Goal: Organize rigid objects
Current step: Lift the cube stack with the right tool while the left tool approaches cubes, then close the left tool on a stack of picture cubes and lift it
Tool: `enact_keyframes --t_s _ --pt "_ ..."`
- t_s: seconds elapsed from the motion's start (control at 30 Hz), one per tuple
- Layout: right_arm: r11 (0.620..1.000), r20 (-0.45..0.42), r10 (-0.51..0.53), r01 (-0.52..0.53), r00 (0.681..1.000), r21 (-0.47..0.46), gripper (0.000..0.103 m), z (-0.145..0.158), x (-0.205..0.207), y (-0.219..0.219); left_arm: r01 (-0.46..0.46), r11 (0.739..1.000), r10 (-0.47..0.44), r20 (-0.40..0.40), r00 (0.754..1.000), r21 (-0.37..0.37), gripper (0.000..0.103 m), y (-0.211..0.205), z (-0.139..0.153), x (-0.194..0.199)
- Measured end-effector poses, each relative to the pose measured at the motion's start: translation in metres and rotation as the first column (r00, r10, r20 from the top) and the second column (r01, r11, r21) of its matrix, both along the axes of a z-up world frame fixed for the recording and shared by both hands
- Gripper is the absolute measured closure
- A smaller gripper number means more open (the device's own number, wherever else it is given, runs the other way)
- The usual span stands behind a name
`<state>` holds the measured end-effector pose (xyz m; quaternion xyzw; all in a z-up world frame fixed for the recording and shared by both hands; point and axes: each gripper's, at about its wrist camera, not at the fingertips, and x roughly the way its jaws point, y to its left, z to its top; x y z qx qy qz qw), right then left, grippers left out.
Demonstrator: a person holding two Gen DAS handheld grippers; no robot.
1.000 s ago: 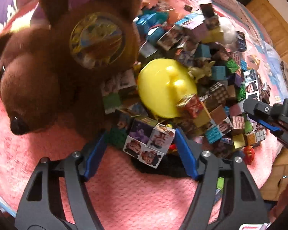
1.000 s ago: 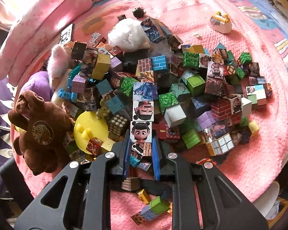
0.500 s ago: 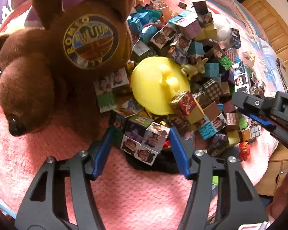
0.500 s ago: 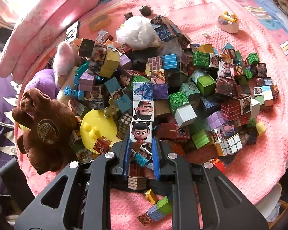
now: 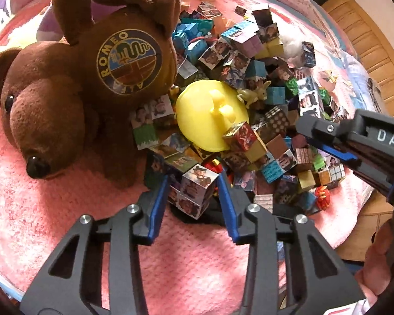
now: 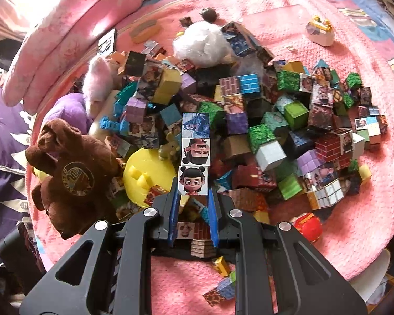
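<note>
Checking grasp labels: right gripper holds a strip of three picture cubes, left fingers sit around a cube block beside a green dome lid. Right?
One error: the plastic dome lid is yellow, not green, per the left wrist view. The rest holds: right gripper grips the three-cube picture strip; left gripper fingers flank the picture-cube block.

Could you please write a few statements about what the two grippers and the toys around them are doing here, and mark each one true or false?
1. The right gripper holds a strip of picture cubes. True.
2. The left gripper is closed on nothing. False: a block of picture cubes sits between its fingers.
3. The brown plush bear lies beside the yellow lid. True.
4. The blanket is green. False: it is pink.
</note>
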<state>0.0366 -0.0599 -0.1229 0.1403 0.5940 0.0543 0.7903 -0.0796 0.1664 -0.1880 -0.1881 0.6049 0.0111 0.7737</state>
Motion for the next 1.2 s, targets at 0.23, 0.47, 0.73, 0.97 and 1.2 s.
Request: enact_keyframes --t_s 0.23,0.47,0.73,0.97,1.2 --pt "1.000 -0.012 0.012 -0.012 1.000 -0.001 0.085 -0.003 -0.003 0.001 0.013 1.000 -0.013 -0.003 1.000 0.007 0.066 -0.005 -0.004 -0.006" --pt "1.000 -0.026 0.017 -0.017 1.000 0.003 0.085 -0.008 -0.005 0.000 0.015 1.000 -0.015 -0.014 1.000 0.003 0.068 -0.006 -0.005 -0.012" --pt "0.999 -0.033 0.038 -0.038 0.999 0.014 0.085 -0.009 -0.007 0.003 0.032 0.998 -0.031 -0.014 0.999 0.046 0.073 -0.016 0.000 -0.012" --pt "0.998 -0.035 0.057 -0.056 0.998 0.010 0.085 -0.009 -0.007 0.007 0.020 0.998 -0.018 -0.032 0.999 0.062 0.075 -0.019 0.000 -0.015" --pt "0.997 -0.039 0.073 -0.072 0.997 0.012 0.085 -0.011 -0.007 0.009 -0.015 0.999 0.017 -0.043 0.999 0.048 0.076 -0.016 -0.001 -0.018"
